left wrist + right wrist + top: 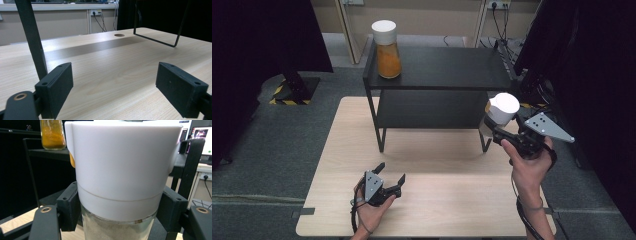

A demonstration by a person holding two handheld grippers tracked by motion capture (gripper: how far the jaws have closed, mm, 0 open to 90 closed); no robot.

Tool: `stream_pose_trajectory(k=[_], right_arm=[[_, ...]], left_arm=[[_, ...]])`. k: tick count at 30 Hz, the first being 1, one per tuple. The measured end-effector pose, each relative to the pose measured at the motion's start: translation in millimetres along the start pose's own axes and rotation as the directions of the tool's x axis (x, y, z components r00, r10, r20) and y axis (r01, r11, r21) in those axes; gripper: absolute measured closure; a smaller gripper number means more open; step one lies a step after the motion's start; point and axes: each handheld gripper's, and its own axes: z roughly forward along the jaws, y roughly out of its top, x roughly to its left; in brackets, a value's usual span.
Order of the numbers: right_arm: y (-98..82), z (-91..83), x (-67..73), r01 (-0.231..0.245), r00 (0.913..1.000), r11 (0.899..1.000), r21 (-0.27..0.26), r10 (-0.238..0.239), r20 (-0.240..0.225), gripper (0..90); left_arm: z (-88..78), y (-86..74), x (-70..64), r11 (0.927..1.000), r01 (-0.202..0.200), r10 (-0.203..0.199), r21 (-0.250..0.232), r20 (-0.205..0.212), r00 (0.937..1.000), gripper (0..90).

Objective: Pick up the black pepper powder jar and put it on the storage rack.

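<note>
A glass jar with a tall white lid (502, 109) and pale powder inside hangs off the right end of the black shelf (437, 67). My right gripper (495, 131) is shut on the jar (120, 195) just under the lid, a pad on each side. A second white-lidded jar of orange powder (386, 49) stands on the shelf's top left; it also shows at the upper left of the right gripper view (52, 135). My left gripper (390, 173) rests low over the table's front, open, with nothing between its pads (56, 87).
The two-tier black shelf stands on the back half of the light wooden table (427, 200); its thin legs (31, 37) rise close ahead of the left gripper. A cable hole (119, 35) sits farther back. Dark curtains flank both sides.
</note>
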Motion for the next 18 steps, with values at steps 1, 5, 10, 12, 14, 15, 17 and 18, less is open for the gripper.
stream_pose_trajectory(k=[1, 5, 10, 12, 14, 15, 17, 18], right_arm=[[1.9, 0.5, -0.2, 0.0, 1.0, 1.0, -0.002, 0.0, 0.001, 30.9], [8.9, 2.3, -1.2, -0.001, 1.0, 1.0, -0.009, 0.001, 0.001, 30.9], [18.2, 5.3, -0.9, 0.001, 1.0, 1.0, -0.019, -0.001, 0.003, 30.9], [21.6, 6.7, -0.5, 0.002, 1.0, 1.0, -0.024, -0.002, 0.003, 30.9], [25.2, 7.9, 0.2, 0.005, 1.0, 1.0, -0.027, -0.005, 0.003, 30.9], [26.7, 8.5, 0.4, 0.007, 1.0, 1.0, -0.029, -0.007, 0.003, 30.9], [29.6, 9.9, 0.7, 0.006, 1.0, 0.999, -0.033, -0.005, 0.003, 30.9], [31.0, 10.6, 0.4, 0.006, 1.0, 0.999, -0.034, -0.006, 0.001, 30.9]], left_arm=[[0.0, 0.1, 0.0, 1.0, 0.0, 0.0, 0.0, 0.0, 1.0, 13.7], [0.1, 0.2, -0.1, 1.0, -0.001, 0.001, 0.001, 0.0, 1.0, 13.7], [0.1, 0.3, -0.1, 1.0, -0.001, 0.001, 0.002, 0.0, 1.0, 13.7], [0.1, 0.4, -0.1, 1.0, 0.0, 0.0, 0.002, 0.0, 1.0, 13.6], [0.1, 0.7, -0.4, 1.0, -0.003, 0.003, 0.004, -0.001, 1.0, 13.6], [0.1, 0.7, -0.5, 1.0, -0.005, 0.005, 0.004, -0.001, 1.0, 13.6], [0.1, 0.7, -0.5, 1.0, -0.005, 0.005, 0.004, -0.001, 1.0, 13.6], [0.1, 0.7, -0.5, 1.0, -0.003, 0.003, 0.004, -0.001, 1.0, 13.6]])
